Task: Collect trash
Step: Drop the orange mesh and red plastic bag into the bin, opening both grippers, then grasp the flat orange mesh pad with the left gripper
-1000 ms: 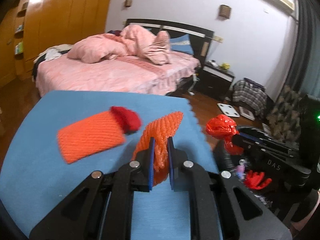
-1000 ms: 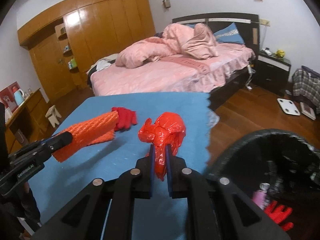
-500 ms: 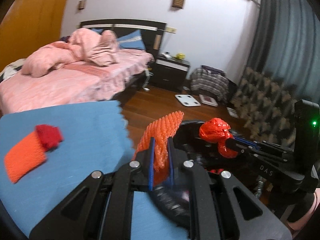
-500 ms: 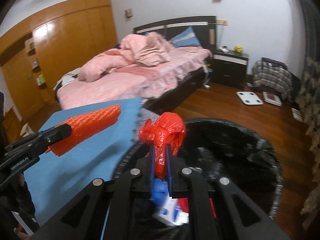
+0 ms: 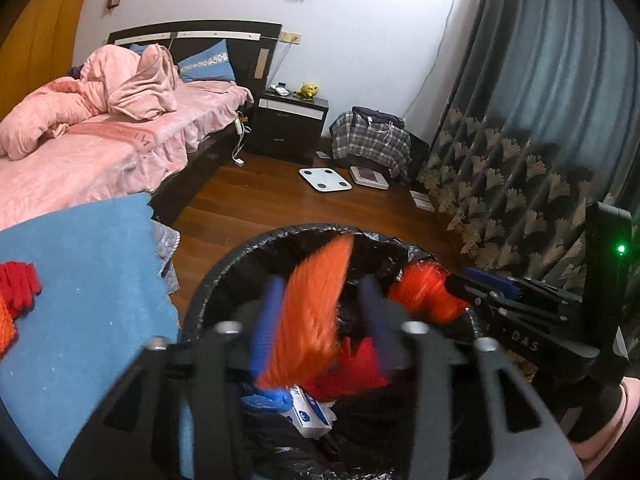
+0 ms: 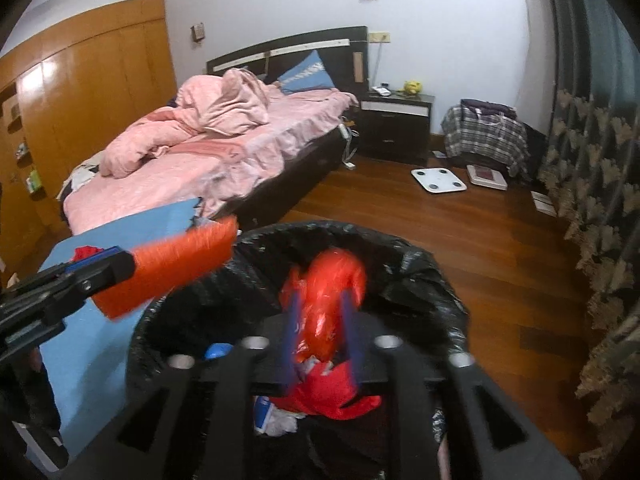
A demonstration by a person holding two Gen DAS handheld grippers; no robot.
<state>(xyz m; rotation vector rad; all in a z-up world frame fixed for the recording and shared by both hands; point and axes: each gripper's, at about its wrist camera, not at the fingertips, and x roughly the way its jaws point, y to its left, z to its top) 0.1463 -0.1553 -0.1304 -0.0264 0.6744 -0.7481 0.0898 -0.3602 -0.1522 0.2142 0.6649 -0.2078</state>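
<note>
Both grippers hang over a bin lined with a black bag (image 5: 224,264). My left gripper (image 5: 322,320) has its jaws opening, and a blurred orange foam net (image 5: 312,308) stands loose between the blue pads (image 5: 268,320). In the right wrist view, my right gripper (image 6: 323,334) is opening too. A crumpled red plastic bag (image 6: 328,300) sits between its pads above the bin (image 6: 400,248). Each camera catches the other gripper: the right gripper (image 5: 468,288) with the red bag (image 5: 424,292), the left gripper (image 6: 116,264) with the net (image 6: 180,264).
The bin holds red wrapping (image 5: 352,368) and a white and blue box (image 5: 308,412). To its left is a blue-covered table (image 5: 80,280) with a red scrap (image 5: 16,280) and an orange piece (image 5: 6,328). Beyond lie a pink bed (image 6: 200,160), a white floor scale (image 6: 438,180) and curtains (image 5: 520,160).
Both grippers swung right from above the blue table to above the bin. Their jaws, shut on the orange net and the red bag before, have parted.
</note>
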